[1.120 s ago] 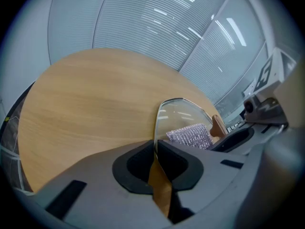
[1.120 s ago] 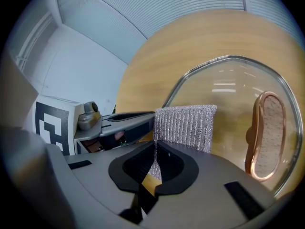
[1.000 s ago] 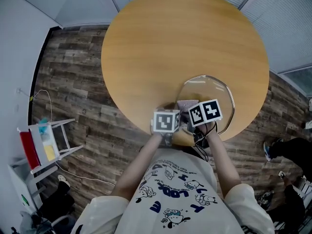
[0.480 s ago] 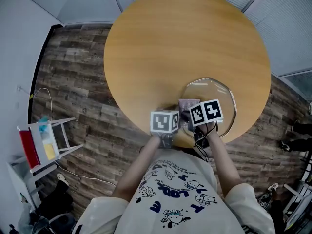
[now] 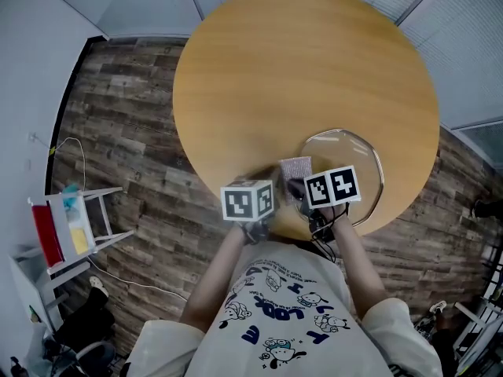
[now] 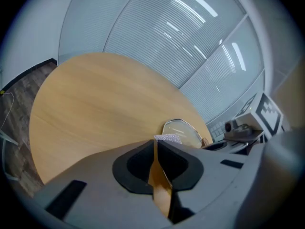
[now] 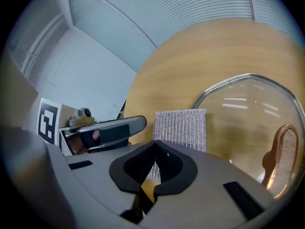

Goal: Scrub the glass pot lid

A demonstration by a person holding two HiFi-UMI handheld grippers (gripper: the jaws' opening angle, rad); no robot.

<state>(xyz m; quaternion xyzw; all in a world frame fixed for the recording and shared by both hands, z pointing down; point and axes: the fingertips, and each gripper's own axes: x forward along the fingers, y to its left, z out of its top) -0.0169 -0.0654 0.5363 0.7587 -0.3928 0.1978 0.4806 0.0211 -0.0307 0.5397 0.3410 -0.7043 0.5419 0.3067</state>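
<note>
My right gripper (image 7: 155,144), jaws brought together with only a sliver of a gap behind the tips, hangs low over the near edge of a silvery scrub pad (image 7: 181,128), which lies flat just ahead of and partly under those tips (whether they actually nip its edge I cannot tell). The glass pot lid (image 7: 248,113) rests flat on the round wooden table (image 5: 299,69) just beyond the pad and to its right. The pad's far right corner is at the lid's metal rim, and the lid's wooden handle (image 7: 281,151) stands near the table's edge on my right. My left gripper (image 6: 155,144), jaws likewise closed and holding nothing, is beside the right one at the table's near edge, a little apart from it. The pad and lid lie ahead of it and to the right.
</note>
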